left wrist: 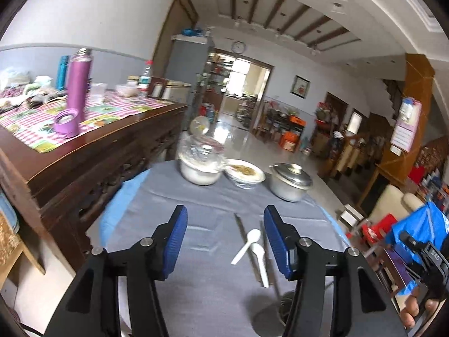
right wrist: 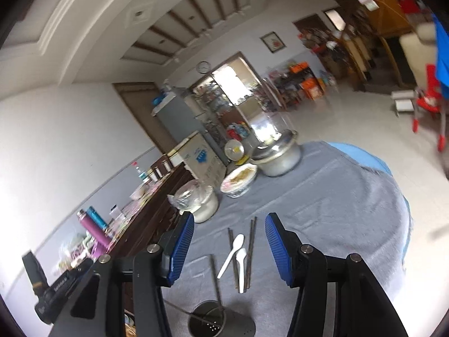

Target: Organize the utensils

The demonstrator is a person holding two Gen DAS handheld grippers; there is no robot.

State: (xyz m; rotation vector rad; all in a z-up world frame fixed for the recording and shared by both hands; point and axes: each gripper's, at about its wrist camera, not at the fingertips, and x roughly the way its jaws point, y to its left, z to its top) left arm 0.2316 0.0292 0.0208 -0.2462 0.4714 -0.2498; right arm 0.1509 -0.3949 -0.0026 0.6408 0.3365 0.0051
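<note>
Plainly, by item:

Spoons: two white plastic spoons [right wrist: 234, 255] lie loose on the grey cloth of the worktop [right wrist: 336, 196], one crossing beside the other, bowls pointing away from the right gripper [right wrist: 229, 248] and handles running back toward it.

Chopsticks: dark chopsticks [right wrist: 251, 250] lie alongside the spoons, long axes also running roughly fore-and-aft between the right gripper's fingers; one more stick leans into the holder.

Holder: a metal perforated utensil holder [right wrist: 207, 321] stands just below and close in front of the right gripper, nearer than the loose pieces.

Right gripper: spread wide, holding nothing; the spoons sit straight ahead, between the lines of its two fingers.

Left gripper: the left gripper [left wrist: 226, 243] is also spread wide and empty; from it the spoons [left wrist: 251, 245] lie ahead and to its right, close by its right finger.

Nearer hand: probably the right, since the utensils are centred in its opening.

Key relation: the utensils' long axes run along the right gripper's reach, so a pinch across a handle looks feasible with little twist.

Beyond: a white pot [right wrist: 203, 205], a food dish [right wrist: 238, 181] and a lidded steel pot [right wrist: 276, 156] stand well ahead, apart from the utensils.
</note>
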